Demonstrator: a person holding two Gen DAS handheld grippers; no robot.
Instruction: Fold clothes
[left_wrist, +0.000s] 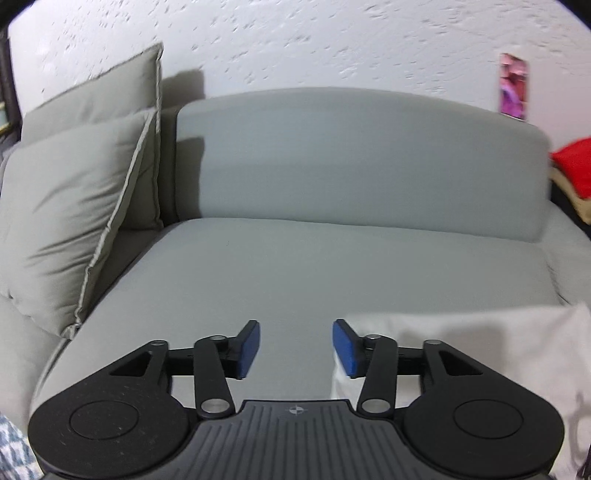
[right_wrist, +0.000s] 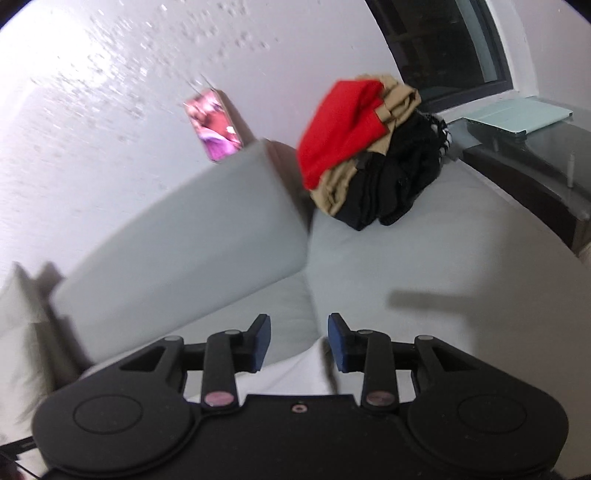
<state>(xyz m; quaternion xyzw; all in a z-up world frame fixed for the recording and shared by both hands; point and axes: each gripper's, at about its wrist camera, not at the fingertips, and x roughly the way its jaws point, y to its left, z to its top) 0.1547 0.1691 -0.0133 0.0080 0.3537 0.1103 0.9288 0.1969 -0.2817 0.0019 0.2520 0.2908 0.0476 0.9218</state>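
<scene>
The white cloth garment (left_wrist: 461, 350) lies spread on the seat of the pale grey fabric sofa (left_wrist: 295, 258), just under and to the right of the left hand-held gripper (left_wrist: 296, 349); in the right wrist view a rounded fold of it (right_wrist: 295, 373) shows below the right hand-held gripper (right_wrist: 299, 341). Both hand-held grippers stand spread, blue pads apart, with nothing between them. The cloth looks thin, soft and light, likely to sag and drape when lifted, so a pinch at an edge or corner, one hand-held gripper to each side, seems the surest hold; a grip in the middle would only bunch it. Its weave is blurred, so I cannot tell what kind of garment it is. Farther along the seat, against the backrest, sits a heap of clothes (right_wrist: 369, 155): a red knit piece on top, tan cloth under it, black fabric below, all crumpled and limp. Two plump grey cushions (left_wrist: 74, 206) with piped seams lean at the left end. The wall behind is rough white plaster.
</scene>
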